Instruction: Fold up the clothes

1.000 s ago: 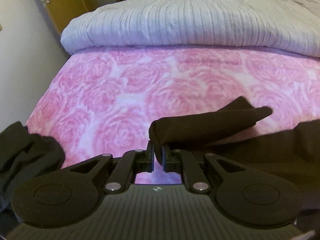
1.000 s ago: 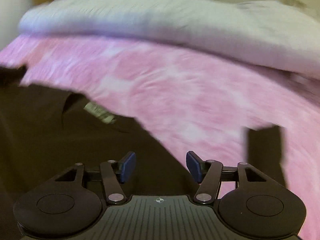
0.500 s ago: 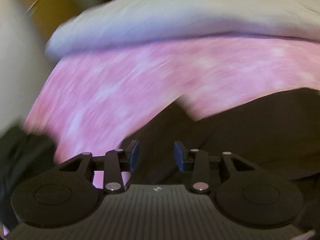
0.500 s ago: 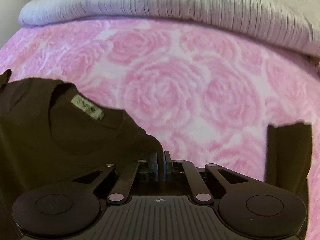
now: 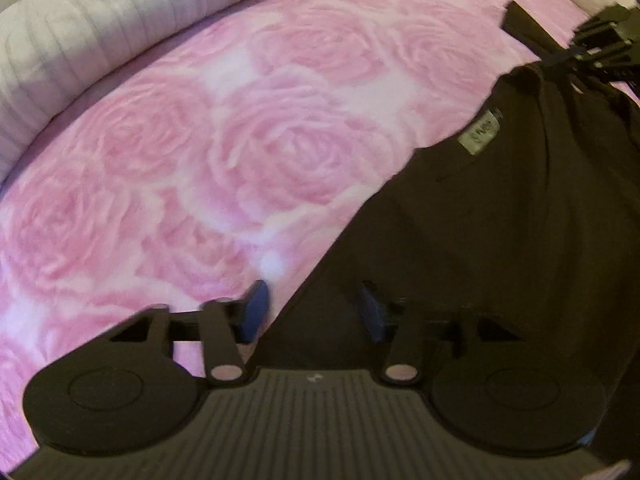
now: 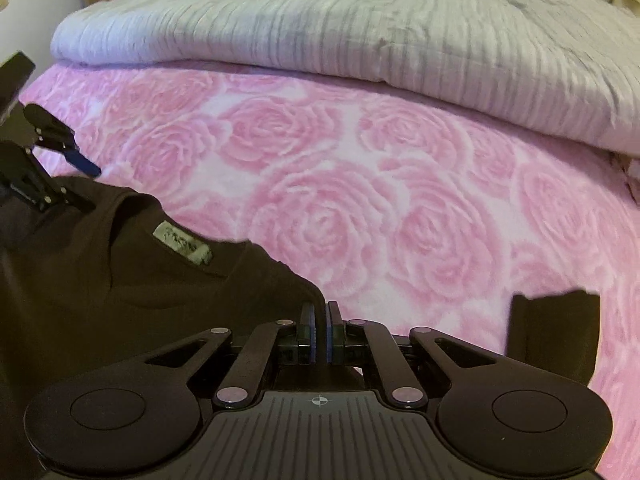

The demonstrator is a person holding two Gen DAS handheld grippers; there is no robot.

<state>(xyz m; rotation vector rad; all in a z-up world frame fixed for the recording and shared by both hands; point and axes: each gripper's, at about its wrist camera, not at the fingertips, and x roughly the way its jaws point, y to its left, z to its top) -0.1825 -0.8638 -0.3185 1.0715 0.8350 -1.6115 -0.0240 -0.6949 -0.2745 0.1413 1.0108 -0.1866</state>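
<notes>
A black T-shirt (image 6: 120, 280) with a pale neck label (image 6: 183, 243) lies on the pink rose-patterned bed; it also shows in the left wrist view (image 5: 500, 220). My right gripper (image 6: 320, 328) is shut on the shirt's right shoulder edge, and its sleeve (image 6: 552, 332) hangs to the right. My left gripper (image 5: 312, 308) is open, straddling the shirt's left shoulder edge without pinching it. The left gripper also shows at the left edge of the right wrist view (image 6: 76, 184). The right gripper shows at the top right of the left wrist view (image 5: 560, 56).
The pink rose bedspread (image 6: 360, 200) stretches ahead of both grippers. A folded pale grey ribbed duvet (image 6: 360, 28) lies across the far side of the bed and also shows in the left wrist view (image 5: 80, 40).
My left gripper let go of a folded black sleeve, opened and moved to the shirt's left shoulder. My right gripper closed on the right shoulder and holds it.
</notes>
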